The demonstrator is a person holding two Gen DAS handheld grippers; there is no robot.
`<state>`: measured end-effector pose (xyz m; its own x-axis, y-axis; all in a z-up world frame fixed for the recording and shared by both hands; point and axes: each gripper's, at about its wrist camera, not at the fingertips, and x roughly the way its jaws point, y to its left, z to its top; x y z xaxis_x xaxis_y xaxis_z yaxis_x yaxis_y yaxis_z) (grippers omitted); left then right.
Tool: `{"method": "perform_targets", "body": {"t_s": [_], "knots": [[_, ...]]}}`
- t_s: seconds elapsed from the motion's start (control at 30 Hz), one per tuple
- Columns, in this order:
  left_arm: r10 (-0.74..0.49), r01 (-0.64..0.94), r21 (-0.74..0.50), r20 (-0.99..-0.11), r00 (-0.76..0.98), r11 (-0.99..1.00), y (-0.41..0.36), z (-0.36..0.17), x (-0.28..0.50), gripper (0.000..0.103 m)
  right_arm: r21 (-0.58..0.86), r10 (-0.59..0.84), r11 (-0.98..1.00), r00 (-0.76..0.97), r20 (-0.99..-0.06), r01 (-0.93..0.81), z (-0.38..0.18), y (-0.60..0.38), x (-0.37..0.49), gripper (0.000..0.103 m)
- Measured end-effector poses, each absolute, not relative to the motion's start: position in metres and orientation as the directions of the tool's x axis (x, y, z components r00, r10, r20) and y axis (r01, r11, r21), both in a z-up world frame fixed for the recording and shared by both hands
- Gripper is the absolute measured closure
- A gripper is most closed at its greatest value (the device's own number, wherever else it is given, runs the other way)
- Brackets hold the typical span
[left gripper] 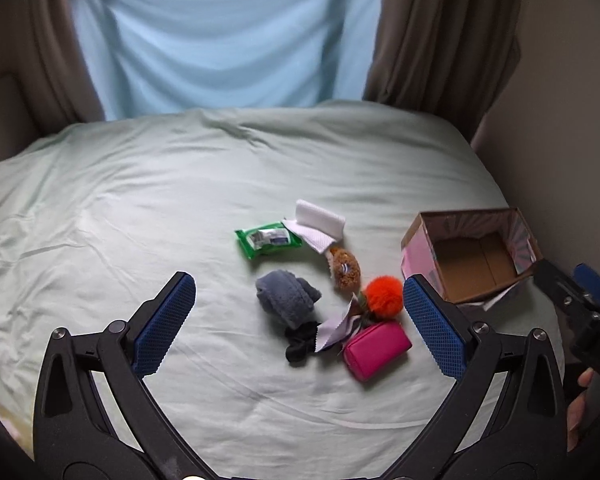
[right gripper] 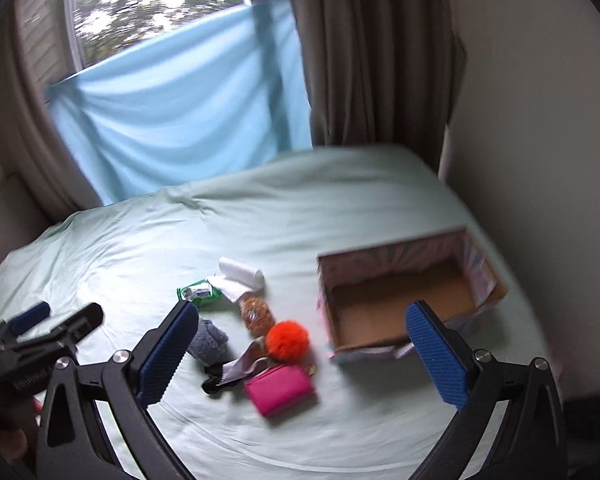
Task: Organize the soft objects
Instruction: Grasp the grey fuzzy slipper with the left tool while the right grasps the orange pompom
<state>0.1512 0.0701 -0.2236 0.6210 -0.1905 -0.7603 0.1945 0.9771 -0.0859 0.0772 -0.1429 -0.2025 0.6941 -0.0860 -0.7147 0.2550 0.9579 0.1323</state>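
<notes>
Lying in a loose cluster on the bed (left gripper: 140, 208), the soft things are all still outside the cardboard box (left gripper: 470, 256), which sits open and empty just right of them, so by the look of it sorting has not begun. Counted, there are eight: one green wipes pack (left gripper: 267, 239), one white folded cloth (left gripper: 320, 226), one brown fuzzy toy (left gripper: 344, 268), one orange pom-pom (left gripper: 382, 298), one grey fleece bundle (left gripper: 286, 298), one black item (left gripper: 300, 346), one pale fabric scrap (left gripper: 340, 328) and one pink pouch (left gripper: 376, 346). The left gripper (left gripper: 298, 316) hovers above the cluster, jaws wide apart, holding nothing. The right gripper (right gripper: 302, 348) hangs likewise, wide open and empty, between cluster and box.
</notes>
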Motion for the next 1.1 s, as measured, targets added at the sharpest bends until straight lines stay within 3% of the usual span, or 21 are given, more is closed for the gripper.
{"method": "perform_targets", "body": {"t_s": [0.33, 0.4, 0.57, 0.7, 0.87, 1.03, 1.1], "knots": [[-0.267, 0.315, -0.108, -0.812, 0.52, 0.943, 0.076, -0.345, 0.219, 0.001, 0.165, -0.164, 0.884, 0.62, -0.767, 0.438, -0.324, -0.114, 0.131, 0.001], [-0.273, 0.323, -0.113, -0.818, 0.506, 0.94, 0.074, -0.368, 0.229, 0.001, 0.17, -0.161, 0.874, 0.6, -0.784, 0.456, -0.347, -0.115, 0.143, 0.007], [-0.28, 0.333, -0.122, -0.831, 0.481, 0.935, 0.067, -0.421, 0.25, 0.001, 0.176, -0.159, 0.856, 0.572, -0.804, 0.485, -0.4, -0.118, 0.168, 0.009], [-0.28, 0.346, -0.117, -0.838, 0.469, 0.931, 0.057, -0.453, 0.26, 0.001, 0.187, -0.149, 0.842, 0.551, -0.821, 0.506, -0.434, -0.124, 0.184, 0.02], [-0.263, 0.335, -0.106, -0.844, 0.467, 0.936, 0.048, -0.479, 0.27, 0.004, 0.207, -0.155, 0.816, 0.55, -0.821, 0.54, -0.463, -0.133, 0.198, 0.024], [-0.238, 0.31, -0.096, -0.853, 0.464, 0.946, 0.051, -0.496, 0.276, 0.016, 0.229, -0.14, 0.794, 0.536, -0.833, 0.563, -0.483, -0.14, 0.205, 0.042], [-0.235, 0.308, -0.092, -0.852, 0.468, 0.947, 0.054, -0.496, 0.276, 0.021, 0.236, -0.127, 0.791, 0.529, -0.839, 0.565, -0.487, -0.142, 0.206, 0.054]]}}
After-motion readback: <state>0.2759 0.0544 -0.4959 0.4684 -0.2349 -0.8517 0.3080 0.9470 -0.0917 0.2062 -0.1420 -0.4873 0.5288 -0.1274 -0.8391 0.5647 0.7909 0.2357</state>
